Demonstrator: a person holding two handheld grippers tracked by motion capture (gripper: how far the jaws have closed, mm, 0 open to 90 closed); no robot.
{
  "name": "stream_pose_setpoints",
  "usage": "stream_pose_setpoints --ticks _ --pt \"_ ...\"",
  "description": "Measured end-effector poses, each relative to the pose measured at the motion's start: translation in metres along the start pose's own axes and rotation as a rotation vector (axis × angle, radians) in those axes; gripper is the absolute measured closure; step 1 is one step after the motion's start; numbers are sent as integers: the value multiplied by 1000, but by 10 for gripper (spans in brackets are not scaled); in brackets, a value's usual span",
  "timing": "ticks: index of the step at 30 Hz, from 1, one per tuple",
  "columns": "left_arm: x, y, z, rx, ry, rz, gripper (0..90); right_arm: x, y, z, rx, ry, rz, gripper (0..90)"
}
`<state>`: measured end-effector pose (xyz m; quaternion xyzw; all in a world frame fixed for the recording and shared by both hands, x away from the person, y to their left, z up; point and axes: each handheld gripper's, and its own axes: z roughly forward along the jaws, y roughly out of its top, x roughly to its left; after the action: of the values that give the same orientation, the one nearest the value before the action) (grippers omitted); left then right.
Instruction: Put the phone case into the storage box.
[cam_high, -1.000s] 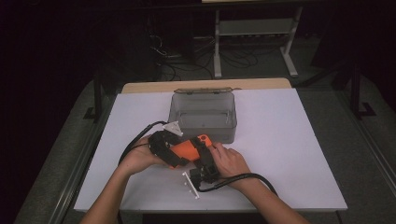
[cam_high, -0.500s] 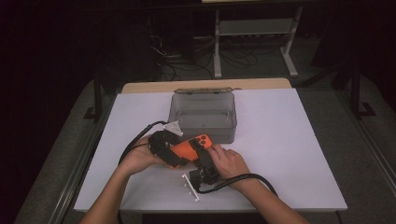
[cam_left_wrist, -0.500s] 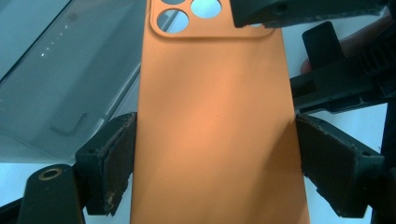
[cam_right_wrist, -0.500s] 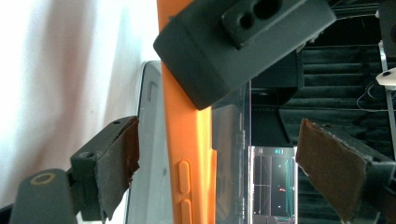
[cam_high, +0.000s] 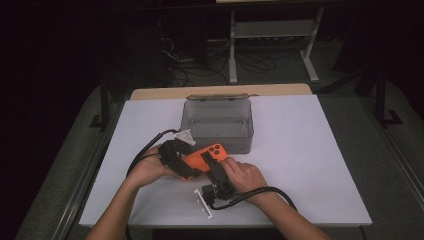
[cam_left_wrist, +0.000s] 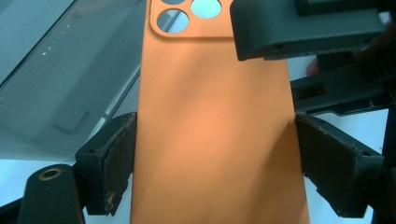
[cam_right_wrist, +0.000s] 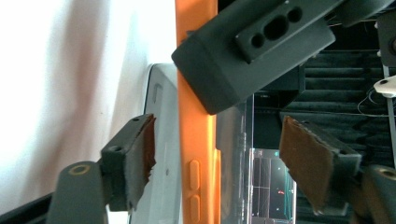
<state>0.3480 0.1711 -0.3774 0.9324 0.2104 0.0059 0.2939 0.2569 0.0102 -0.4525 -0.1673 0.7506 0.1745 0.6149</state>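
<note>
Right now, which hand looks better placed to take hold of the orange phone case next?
The right. Its tool already has the orange phone case edge-on between its pads, which have just been closing but stand apart from it. The left tool already clamps the case across its width, steadying it.

We are looking at a lab or test room set up for recording. We are seeing a plain white surface (cam_high: 310, 150) standing alone in a dark room, with black drapes hanging behind it. Loose cables (cam_high: 200, 70) are lying tangled on the grey carpeted floor (cam_high: 360, 115) beyond it, beside a white metal stand (cam_high: 272, 35). A dark metal frame (cam_high: 102, 107) is standing along the side, like rig hardware rather than home furniture.
</note>
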Motion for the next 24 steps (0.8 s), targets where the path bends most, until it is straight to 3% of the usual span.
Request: stream_pose_setpoints --ticks 24 --pt "0 0 1 5 -4 -1 164 2 4 -3 14 -4 -15 500"
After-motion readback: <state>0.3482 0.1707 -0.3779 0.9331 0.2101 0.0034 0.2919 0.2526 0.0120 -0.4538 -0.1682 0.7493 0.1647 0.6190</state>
